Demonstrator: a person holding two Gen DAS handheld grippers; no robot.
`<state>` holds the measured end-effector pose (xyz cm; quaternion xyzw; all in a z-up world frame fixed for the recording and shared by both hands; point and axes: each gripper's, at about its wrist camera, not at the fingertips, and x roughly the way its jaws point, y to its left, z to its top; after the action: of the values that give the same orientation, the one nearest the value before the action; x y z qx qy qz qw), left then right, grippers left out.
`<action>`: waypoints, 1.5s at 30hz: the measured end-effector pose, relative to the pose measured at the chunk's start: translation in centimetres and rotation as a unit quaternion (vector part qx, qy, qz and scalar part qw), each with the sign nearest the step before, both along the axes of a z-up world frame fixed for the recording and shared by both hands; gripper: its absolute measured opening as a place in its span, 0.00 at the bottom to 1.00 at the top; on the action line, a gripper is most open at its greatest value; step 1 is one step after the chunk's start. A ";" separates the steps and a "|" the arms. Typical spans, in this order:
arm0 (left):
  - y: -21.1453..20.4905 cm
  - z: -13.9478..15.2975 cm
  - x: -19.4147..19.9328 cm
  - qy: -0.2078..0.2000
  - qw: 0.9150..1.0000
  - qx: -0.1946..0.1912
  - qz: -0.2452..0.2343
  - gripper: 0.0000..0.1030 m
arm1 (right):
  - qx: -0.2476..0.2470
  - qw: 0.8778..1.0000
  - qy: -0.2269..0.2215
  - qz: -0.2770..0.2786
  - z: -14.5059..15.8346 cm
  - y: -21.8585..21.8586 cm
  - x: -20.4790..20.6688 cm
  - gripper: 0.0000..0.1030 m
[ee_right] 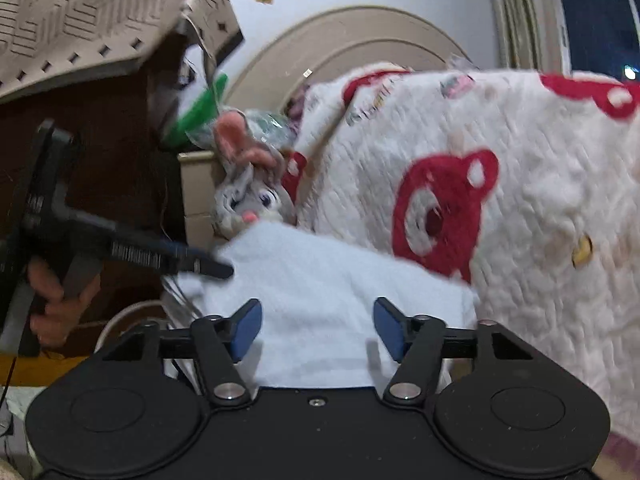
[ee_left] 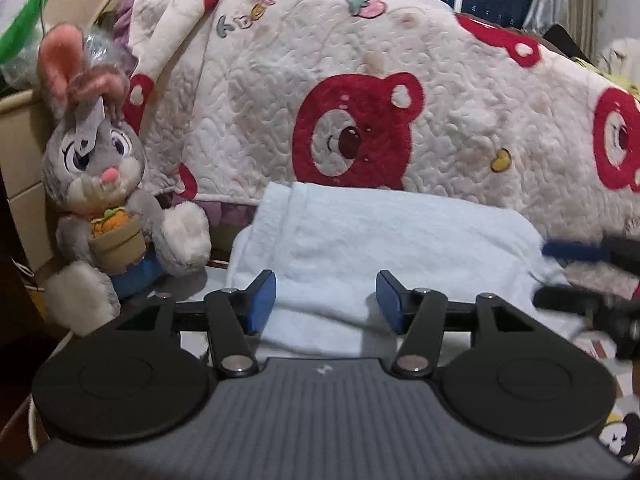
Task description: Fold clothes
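Left claw [ee_left: 326, 300] apart, right claw [ee_right: 318, 328] apart; folded white towel [ee_left: 384, 236] just ahead, ungripped.

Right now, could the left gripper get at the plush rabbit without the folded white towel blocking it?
Probably yes. The plush rabbit sits off to the side of the folded white towel, beside it rather than behind. The left gripper, jaws open and empty, faces the towel and would have to swing sideways.

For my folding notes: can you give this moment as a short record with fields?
garment: white towel, folded, lying flat
left tool: open, jaws apart above the towel's near edge, nothing gripped
right tool: open, over the towel, nothing gripped
behind towel: quilted blanket with red bears
beside towel: plush rabbit, sitting upright
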<state>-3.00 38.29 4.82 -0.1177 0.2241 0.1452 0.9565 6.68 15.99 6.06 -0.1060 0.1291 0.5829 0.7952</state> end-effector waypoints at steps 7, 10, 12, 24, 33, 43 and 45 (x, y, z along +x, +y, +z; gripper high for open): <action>-1.8 -1.2 -0.5 0.004 1.000 0.016 -0.007 0.57 | -0.076 0.997 0.016 -0.012 -1.6 4.9 4.0 0.80; -1.9 -1.2 -0.5 0.001 1.000 0.015 -0.007 0.58 | -0.060 0.998 0.008 -0.015 -2.8 4.5 4.4 0.81; -2.1 -0.7 -0.6 0.012 1.000 0.010 0.003 0.59 | -0.040 0.999 0.014 -0.023 -2.2 3.4 3.8 0.81; -7.7 -0.4 -5.3 0.051 0.994 -0.051 0.082 0.90 | 0.024 0.996 0.076 -0.045 -1.2 -4.7 -2.7 0.81; -14.3 -3.2 -7.1 0.125 0.986 -0.037 0.105 1.00 | -0.009 0.994 0.080 -0.073 -2.5 -8.4 -6.2 0.82; -20.9 -6.0 -6.6 0.177 0.974 -0.080 0.114 1.00 | -0.044 0.983 0.117 -0.134 -5.1 -15.1 -6.3 0.83; -22.1 -6.3 -6.7 0.180 0.972 -0.088 0.125 1.00 | -0.043 0.981 0.128 -0.143 -5.5 -16.7 -6.1 0.83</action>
<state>-9.74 16.21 -1.52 -0.2005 0.3883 0.2617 0.8606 0.53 -0.72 0.57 -0.0453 0.2687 0.4661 0.8417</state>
